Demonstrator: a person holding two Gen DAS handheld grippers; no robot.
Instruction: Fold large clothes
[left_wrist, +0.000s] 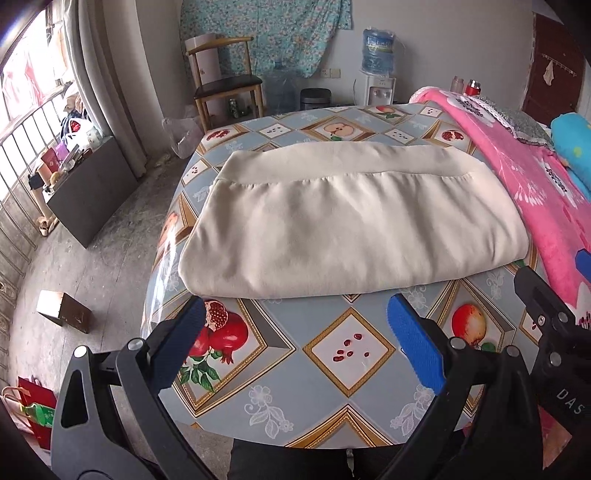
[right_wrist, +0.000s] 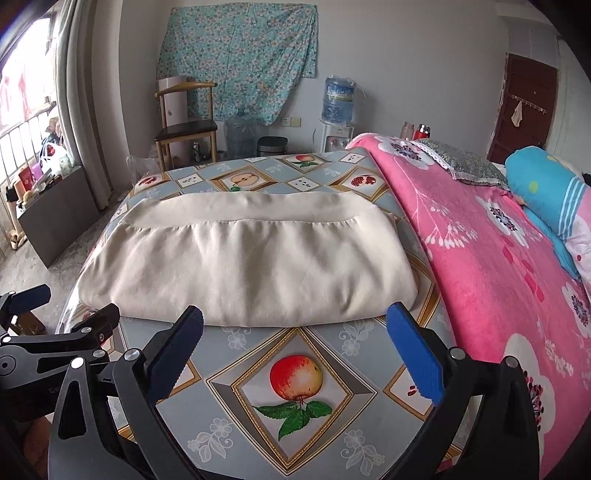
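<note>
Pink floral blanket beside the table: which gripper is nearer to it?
Right. The right gripper hangs open near the pink floral blanket; the left gripper, also open, sits farther away, at the right one's other side.

Left claw and right claw gape wide, empty, angled downward.

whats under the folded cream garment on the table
The folded cream garment lies on a fruit-print tablecloth that shows on its left, near and far sides. The cloth directly beneath is covered, so anything there cannot be seen. Neither open gripper touches it.
</note>
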